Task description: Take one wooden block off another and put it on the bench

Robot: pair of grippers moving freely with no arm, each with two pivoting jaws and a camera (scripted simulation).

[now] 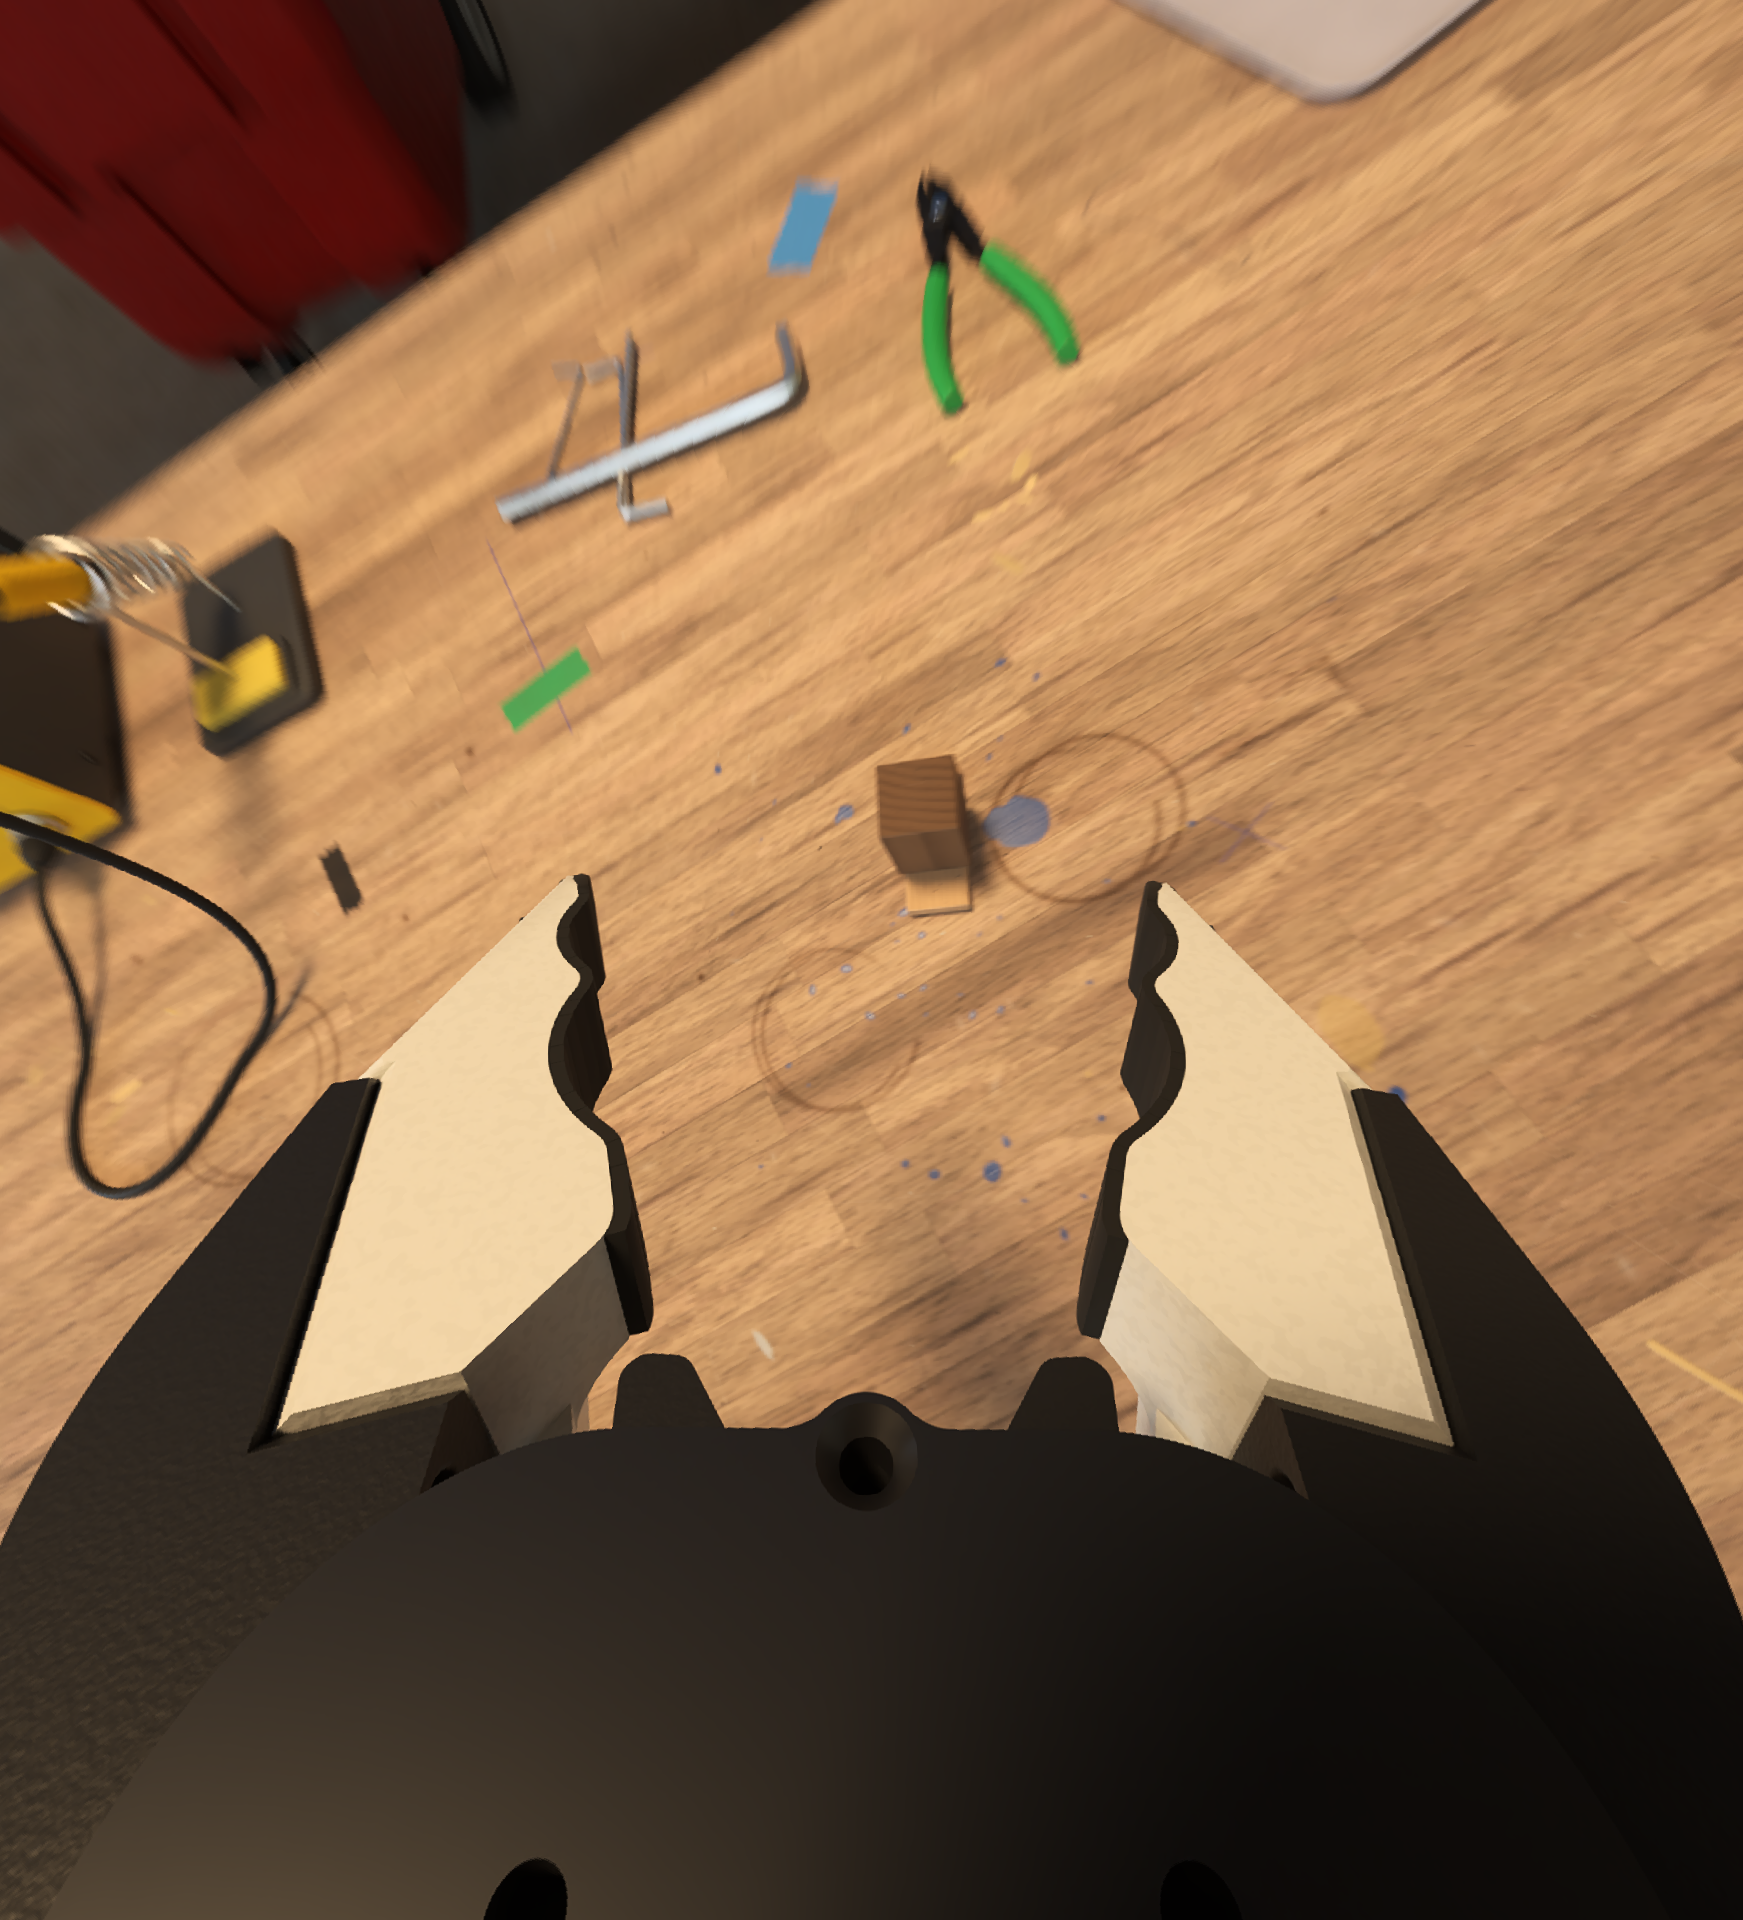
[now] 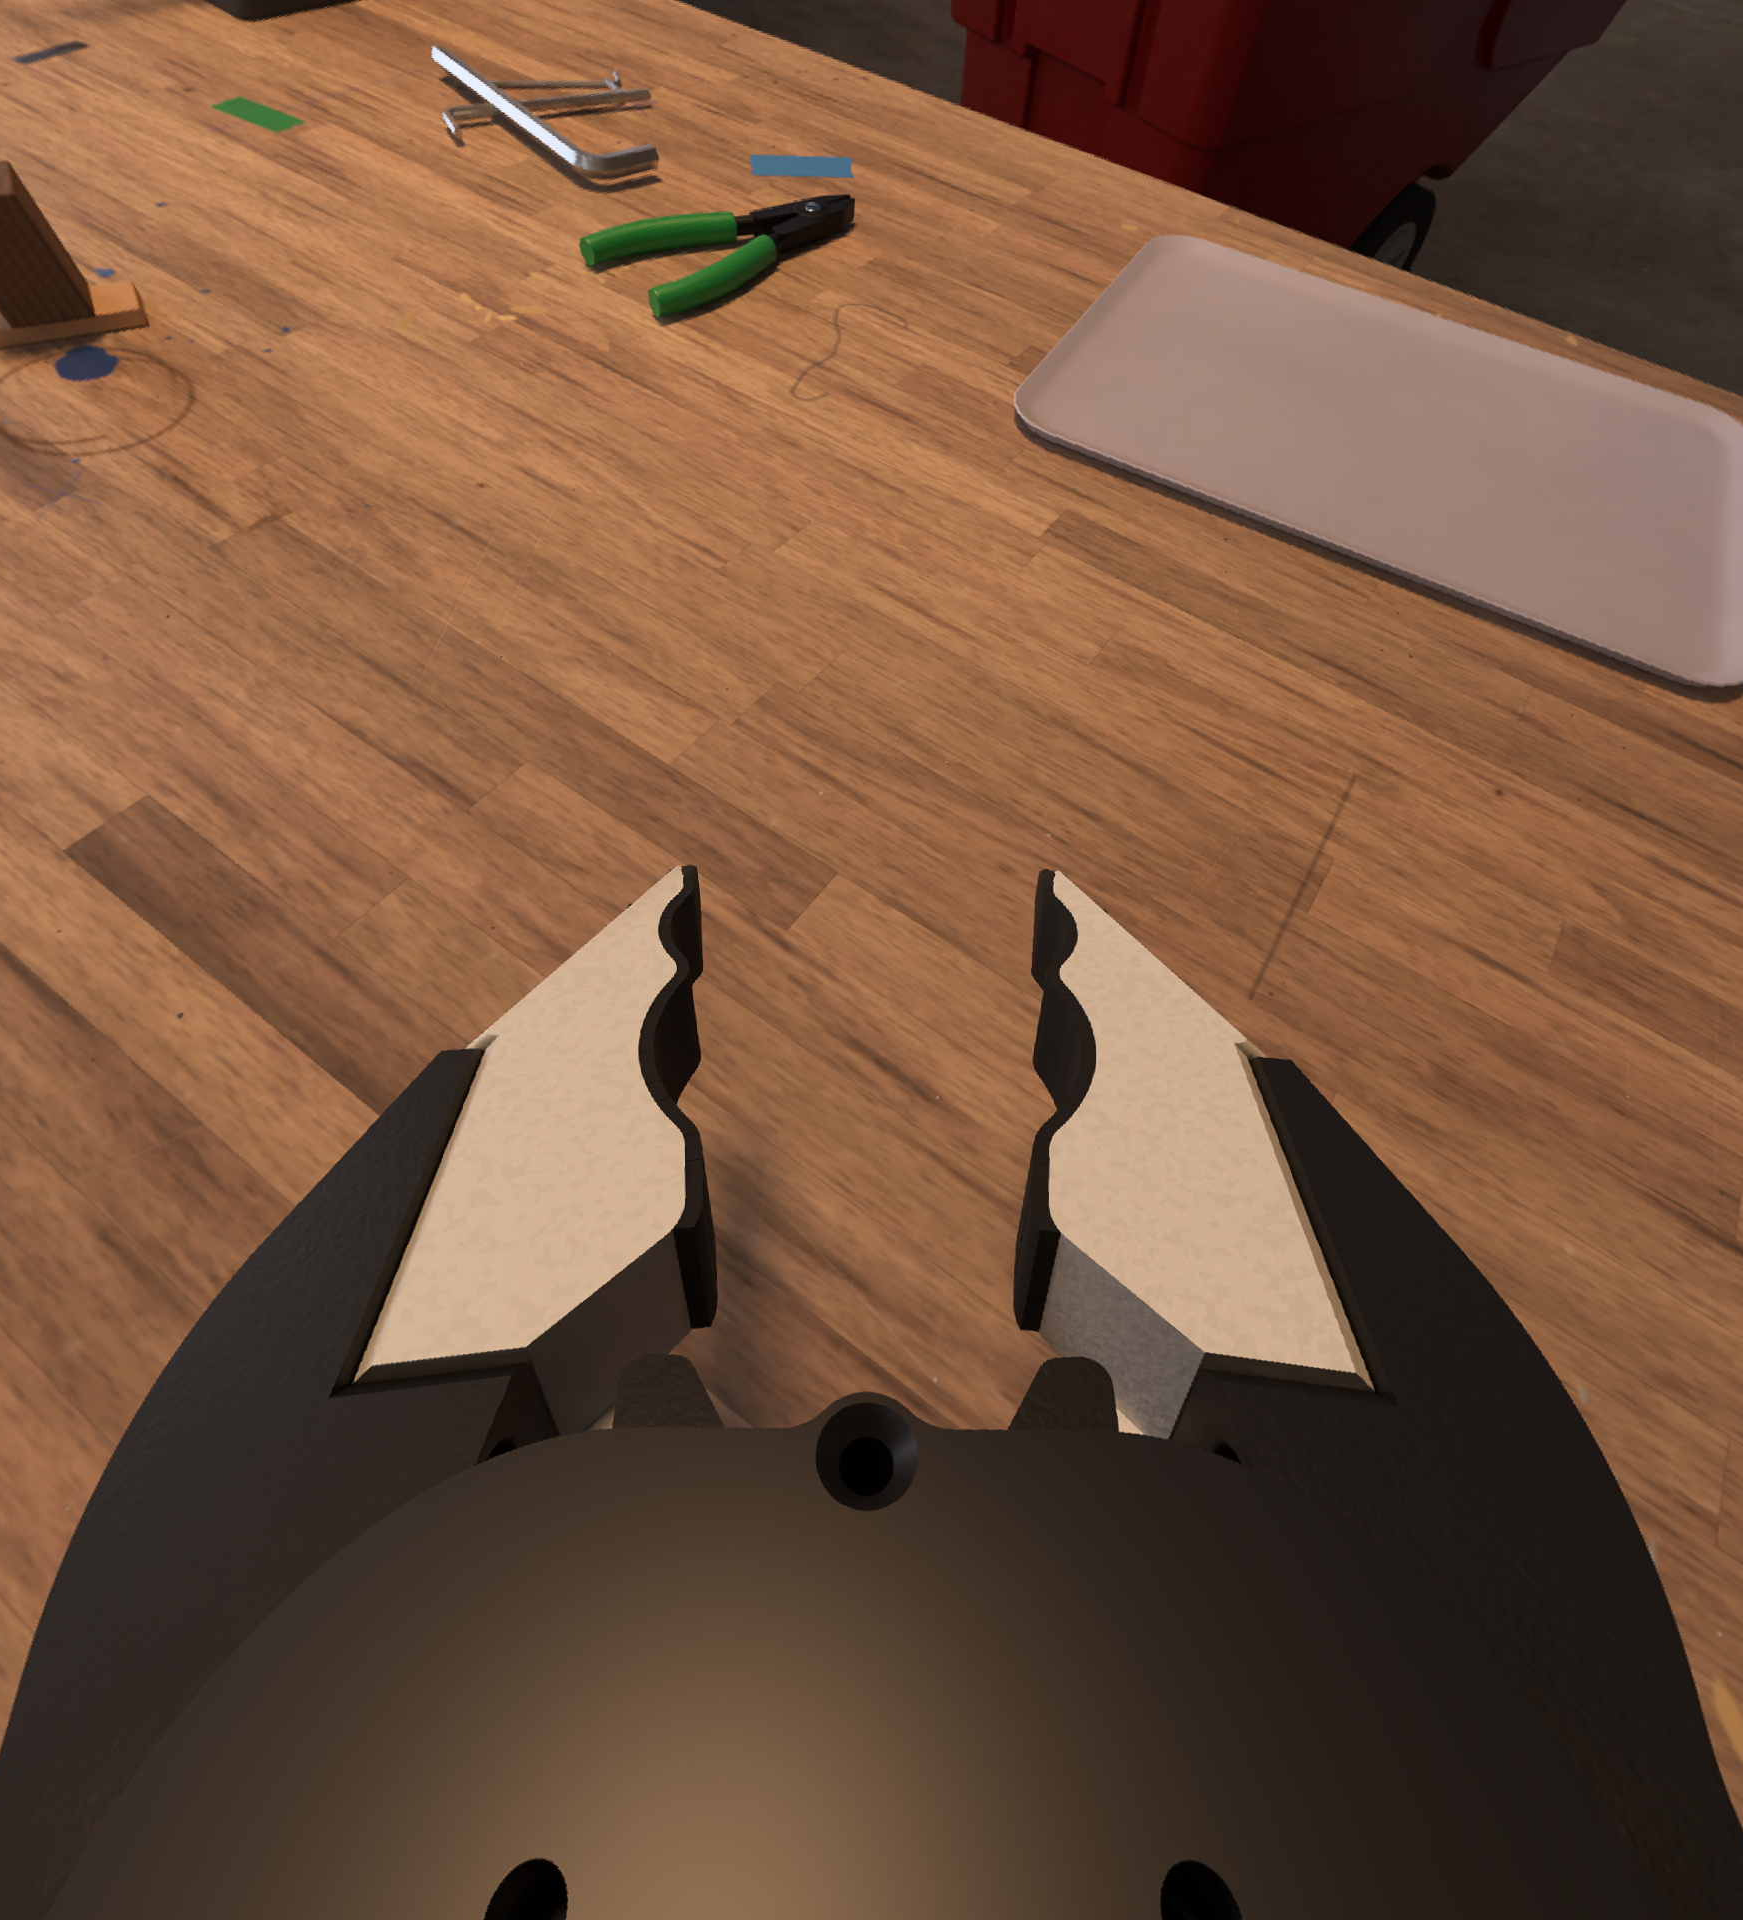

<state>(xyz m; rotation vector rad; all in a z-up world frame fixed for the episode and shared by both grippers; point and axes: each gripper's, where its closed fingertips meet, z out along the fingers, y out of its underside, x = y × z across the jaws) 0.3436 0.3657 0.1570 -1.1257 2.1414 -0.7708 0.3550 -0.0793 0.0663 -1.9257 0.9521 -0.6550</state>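
Note:
A tall brown wooden block stands upright on a flat, lighter wooden block on the wooden bench. My left gripper is open and empty, above the bench, with the stack just beyond and between its fingertips. In the right wrist view the tall block and the flat block sit at the far left. My right gripper is open and empty, far from the stack, over the bare bench.
Green-handled pliers, hex keys, blue and green tape strips, a soldering iron stand with a black cable, a pale tray at the right, a red cabinet beyond the bench edge.

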